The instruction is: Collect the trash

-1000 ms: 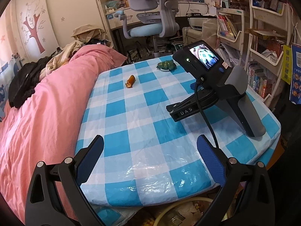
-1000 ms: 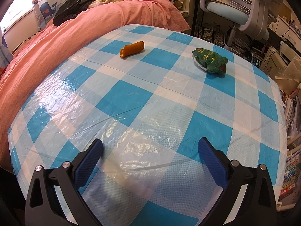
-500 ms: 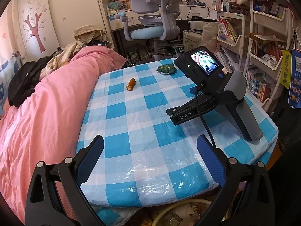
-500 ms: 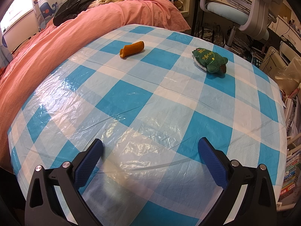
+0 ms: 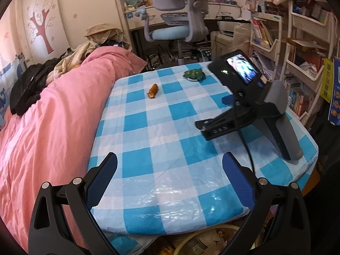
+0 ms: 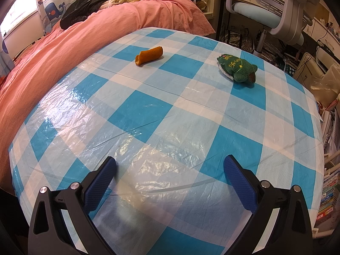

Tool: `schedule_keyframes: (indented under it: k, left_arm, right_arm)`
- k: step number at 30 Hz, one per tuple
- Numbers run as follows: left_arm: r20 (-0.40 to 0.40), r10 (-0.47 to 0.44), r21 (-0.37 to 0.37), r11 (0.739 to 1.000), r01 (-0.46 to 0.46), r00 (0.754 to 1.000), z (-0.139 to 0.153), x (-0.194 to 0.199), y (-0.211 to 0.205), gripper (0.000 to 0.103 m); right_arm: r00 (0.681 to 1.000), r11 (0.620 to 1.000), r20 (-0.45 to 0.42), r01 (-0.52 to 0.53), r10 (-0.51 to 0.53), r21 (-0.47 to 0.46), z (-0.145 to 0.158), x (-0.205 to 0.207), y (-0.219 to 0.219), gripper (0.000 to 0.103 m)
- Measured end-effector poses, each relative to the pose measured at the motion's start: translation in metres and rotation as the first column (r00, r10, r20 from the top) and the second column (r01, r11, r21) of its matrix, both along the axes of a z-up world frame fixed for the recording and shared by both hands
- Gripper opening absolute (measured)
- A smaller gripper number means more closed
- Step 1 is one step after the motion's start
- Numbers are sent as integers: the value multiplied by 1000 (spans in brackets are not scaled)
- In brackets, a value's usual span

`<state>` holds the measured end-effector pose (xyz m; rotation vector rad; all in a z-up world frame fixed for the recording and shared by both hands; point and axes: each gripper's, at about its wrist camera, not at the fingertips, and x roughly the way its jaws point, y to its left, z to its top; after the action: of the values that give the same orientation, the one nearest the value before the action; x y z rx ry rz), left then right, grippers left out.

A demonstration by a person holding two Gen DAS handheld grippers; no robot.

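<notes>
An orange peel piece (image 6: 149, 55) lies on the far left part of the blue-and-white checked table (image 6: 170, 127); it also shows in the left wrist view (image 5: 153, 91). A green plush scrap (image 6: 237, 68) lies far right of it, also in the left wrist view (image 5: 193, 74). My right gripper (image 6: 170, 170) is open and empty, resting on the table; its body shows in the left wrist view (image 5: 250, 110). My left gripper (image 5: 170, 165) is open and empty, above the table's near edge. A round bin rim (image 5: 204, 240) shows below the table edge.
A pink duvet (image 5: 53, 127) on a bed borders the table's left side. A grey office chair (image 5: 176, 19) stands beyond the table. Shelves of books (image 5: 301, 63) line the right side.
My left gripper has pulled back and up from the table, so more of the near edge shows. The right gripper has not moved.
</notes>
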<state>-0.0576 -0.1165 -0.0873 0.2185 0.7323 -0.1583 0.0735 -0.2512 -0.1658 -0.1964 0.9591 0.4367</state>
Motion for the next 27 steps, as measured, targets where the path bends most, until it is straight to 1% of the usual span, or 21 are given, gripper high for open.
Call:
schedule_keyframes:
  k: [1, 3, 6, 8, 10, 13, 17, 19, 21, 23, 25, 27]
  left_arm:
    - [-3, 9, -9, 1000, -9, 1000, -1, 2, 3, 95]
    - [-27, 45, -50, 998, -47, 999, -3, 10, 17, 95]
    - [-62, 109, -103, 988, -115, 992, -8, 20, 35, 95]
    - [-77, 143, -122, 981, -152, 987, -12, 26, 44, 95]
    - [-83, 162, -133, 976, -172, 983, -14, 31, 50, 95]
    - [-90, 190, -174, 963, -204, 978, -15, 35, 61, 95]
    - [-136, 213, -230, 943, -240, 968, -22, 45, 74, 95]
    - [-150, 226, -227, 940, -256, 962, -26, 53, 78, 95]
    - [-146, 242, -212, 940, -269, 959, -27, 58, 78, 95]
    - [-132, 234, -191, 947, -257, 963, -28, 68, 75, 95]
    - [-125, 223, -153, 958, -241, 967, -30, 83, 71, 95]
    - [-122, 218, -131, 963, -234, 968, -32, 97, 67, 95]
  right_arm:
    - [1000, 1000, 0, 0, 0, 0, 0, 0, 0, 97]
    - [1000, 1000, 0, 0, 0, 0, 0, 0, 0, 97]
    - [1000, 1000, 0, 0, 0, 0, 0, 0, 0, 97]
    - [1000, 1000, 0, 0, 0, 0, 0, 0, 0, 97]
    - [1000, 1000, 0, 0, 0, 0, 0, 0, 0, 97]
    - [1000, 1000, 0, 0, 0, 0, 0, 0, 0, 97]
    - [1000, 1000, 0, 0, 0, 0, 0, 0, 0, 97]
    - [1000, 1000, 0, 0, 0, 0, 0, 0, 0, 97]
    - [1000, 1000, 0, 0, 0, 0, 0, 0, 0, 97]
    - [1000, 1000, 0, 0, 0, 0, 0, 0, 0, 97]
    - [1000, 1000, 0, 0, 0, 0, 0, 0, 0, 97]
    - [1000, 1000, 0, 0, 0, 0, 0, 0, 0, 97]
